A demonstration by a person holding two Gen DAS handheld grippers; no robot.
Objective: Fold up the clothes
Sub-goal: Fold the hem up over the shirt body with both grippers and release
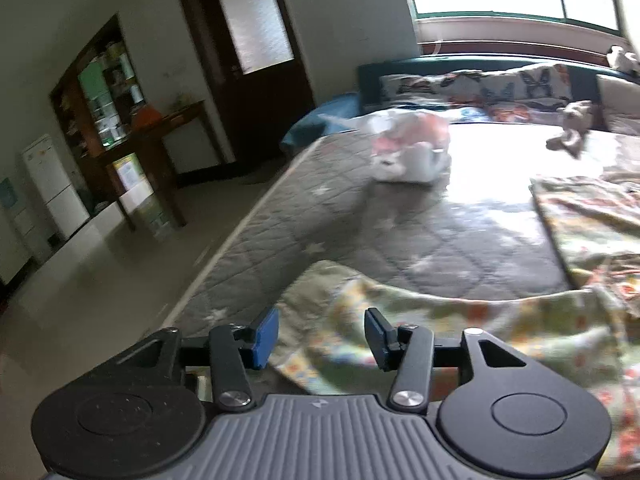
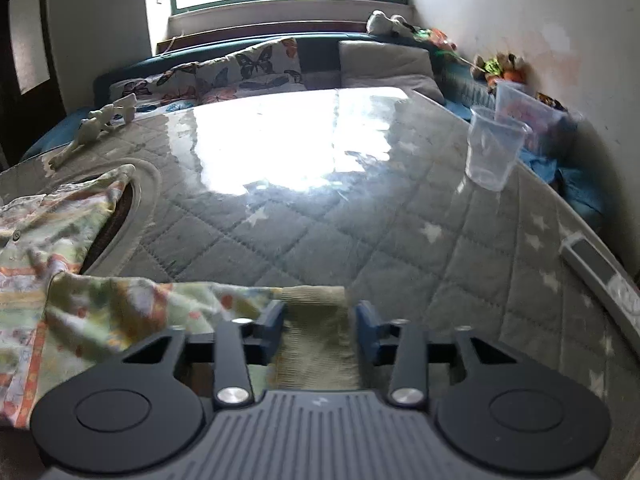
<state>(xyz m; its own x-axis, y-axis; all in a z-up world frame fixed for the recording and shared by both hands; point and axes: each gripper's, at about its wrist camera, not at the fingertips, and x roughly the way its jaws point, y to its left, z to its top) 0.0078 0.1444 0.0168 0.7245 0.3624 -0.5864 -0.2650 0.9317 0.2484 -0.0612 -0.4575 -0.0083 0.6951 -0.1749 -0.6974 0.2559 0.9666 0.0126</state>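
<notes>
A pale green garment with an orange and yellow print [image 1: 460, 320] lies spread on the grey quilted bed. My left gripper [image 1: 322, 336] is open, its blue pads on either side of one sleeve end near the bed's left edge. My right gripper [image 2: 320, 330] is open over the other sleeve, the ribbed cuff [image 2: 316, 320] lying between its pads. The printed garment [image 2: 60, 240] stretches off to the left in the right wrist view, its collar opening showing.
A white and pink bag [image 1: 412, 148] sits mid-bed. A plush toy [image 1: 572, 128] lies near butterfly pillows [image 2: 248, 68]. A clear plastic cup [image 2: 492, 148] stands at the right side with a bin [image 2: 528, 112] behind. A grey remote-like bar [image 2: 600, 272] lies at the right edge.
</notes>
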